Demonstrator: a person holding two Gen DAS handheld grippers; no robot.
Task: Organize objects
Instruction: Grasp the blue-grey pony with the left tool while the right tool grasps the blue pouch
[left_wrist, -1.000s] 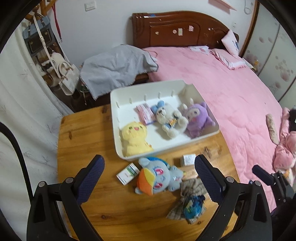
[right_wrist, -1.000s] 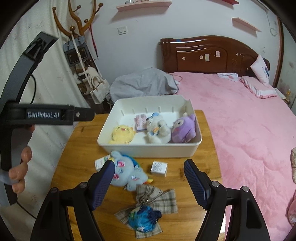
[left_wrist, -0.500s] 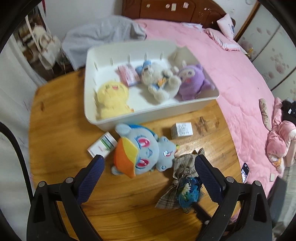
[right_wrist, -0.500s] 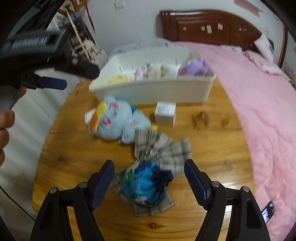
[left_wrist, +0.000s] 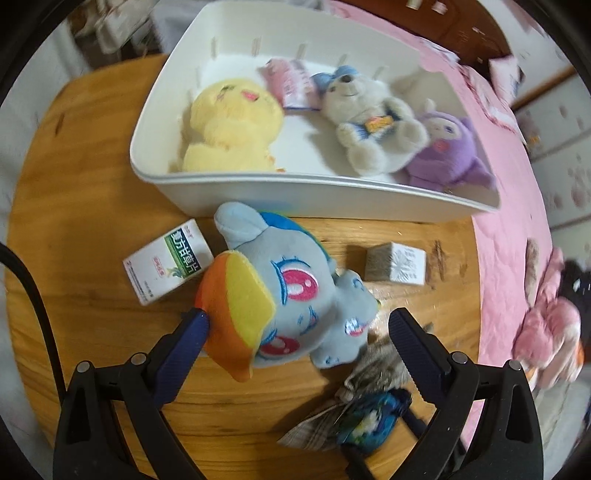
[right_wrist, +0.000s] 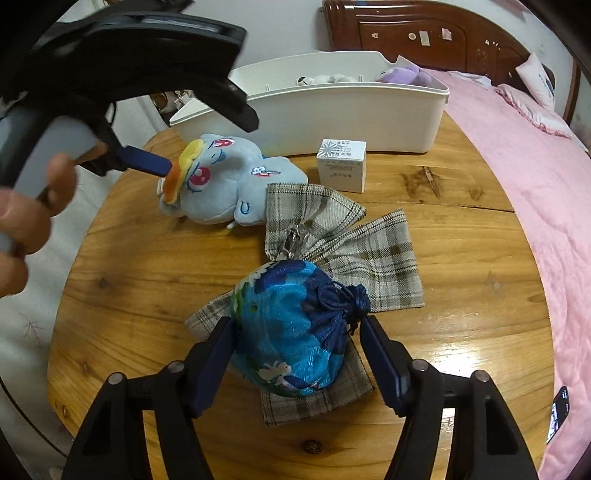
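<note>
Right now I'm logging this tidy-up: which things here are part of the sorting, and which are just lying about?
Part of the job:
bin
pony plush
blue pouch
plaid bow
green box
white box
yellow plush
bear
purple plush

Just lying about:
bed
phone

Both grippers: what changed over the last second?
Both came down to the table. The left gripper now straddles the blue plush pony, the right gripper the blue drawstring pouch on the plaid bow; neither has closed. The white bin and both small boxes stayed put.
</note>
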